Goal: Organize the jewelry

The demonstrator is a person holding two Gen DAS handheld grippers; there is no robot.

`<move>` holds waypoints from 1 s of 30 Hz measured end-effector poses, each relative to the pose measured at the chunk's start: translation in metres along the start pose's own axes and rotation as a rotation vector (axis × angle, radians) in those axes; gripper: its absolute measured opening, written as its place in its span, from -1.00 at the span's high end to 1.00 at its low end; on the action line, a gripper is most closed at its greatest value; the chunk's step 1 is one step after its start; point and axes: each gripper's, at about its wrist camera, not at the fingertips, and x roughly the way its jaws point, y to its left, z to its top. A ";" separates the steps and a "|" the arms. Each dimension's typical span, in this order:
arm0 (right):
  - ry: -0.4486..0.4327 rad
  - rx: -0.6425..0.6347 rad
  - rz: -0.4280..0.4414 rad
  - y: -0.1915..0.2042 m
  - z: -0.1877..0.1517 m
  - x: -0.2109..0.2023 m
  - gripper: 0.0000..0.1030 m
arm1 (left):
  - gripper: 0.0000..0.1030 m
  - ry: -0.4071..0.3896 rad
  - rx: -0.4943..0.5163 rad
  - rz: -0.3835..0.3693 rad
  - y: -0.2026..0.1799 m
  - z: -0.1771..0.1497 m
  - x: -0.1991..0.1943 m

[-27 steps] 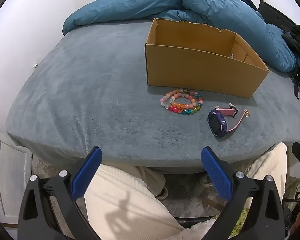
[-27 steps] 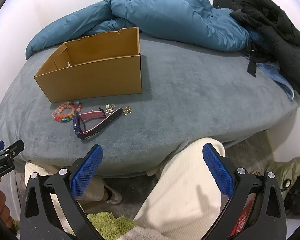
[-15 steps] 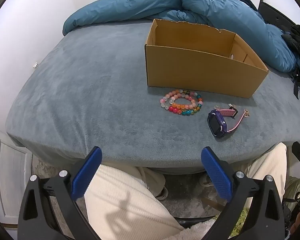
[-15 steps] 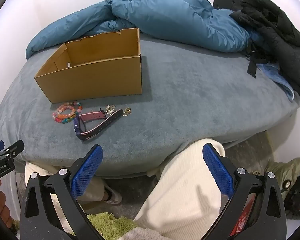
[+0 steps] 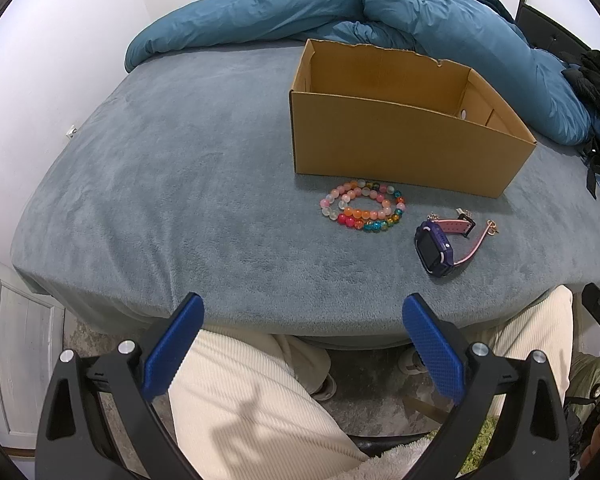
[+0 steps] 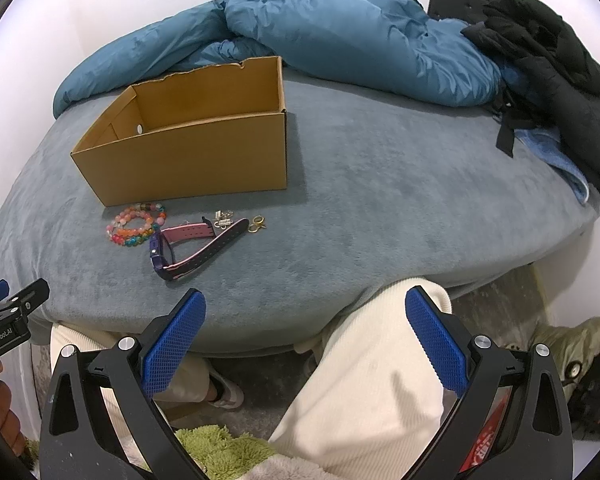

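Hovering wide apart and empty over the bed edge, the left tool (image 5: 302, 344) and right tool (image 6: 306, 342) face the bracelets (image 5: 362, 210) and watch (image 5: 436, 246) lying ahead beside the box (image 5: 400, 152), nearer the left tool.

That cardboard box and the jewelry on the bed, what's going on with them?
A seated person holds a two-finger gripper in each hand, and nothing has been picked up yet. The left gripper and right gripper both hang wide open over the person's lap at the edge of the bed. In front of the open cardboard box lie the beaded bracelets, a purple watch with a pink strap, and some small metal trinkets. No jewelry shows inside the box.
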 end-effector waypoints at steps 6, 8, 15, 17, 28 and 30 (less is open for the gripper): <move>0.000 -0.001 0.001 -0.001 0.000 0.000 -0.86 | -0.89 -0.001 -0.001 0.000 0.000 0.000 0.000; 0.000 0.000 0.001 0.000 0.001 0.000 -0.86 | -0.89 -0.001 -0.001 0.000 0.000 0.000 0.000; 0.000 0.001 0.001 0.000 0.001 0.000 -0.86 | -0.89 -0.002 -0.001 0.000 0.000 0.000 0.000; 0.000 0.000 0.001 0.000 0.002 0.000 -0.86 | -0.89 -0.002 -0.001 0.000 0.000 0.000 0.000; -0.002 0.000 0.002 -0.001 0.002 0.000 -0.86 | -0.89 -0.002 -0.001 0.000 0.000 0.000 0.000; -0.001 -0.002 0.001 -0.001 0.002 0.001 -0.86 | -0.89 -0.002 -0.001 0.000 0.000 0.000 0.000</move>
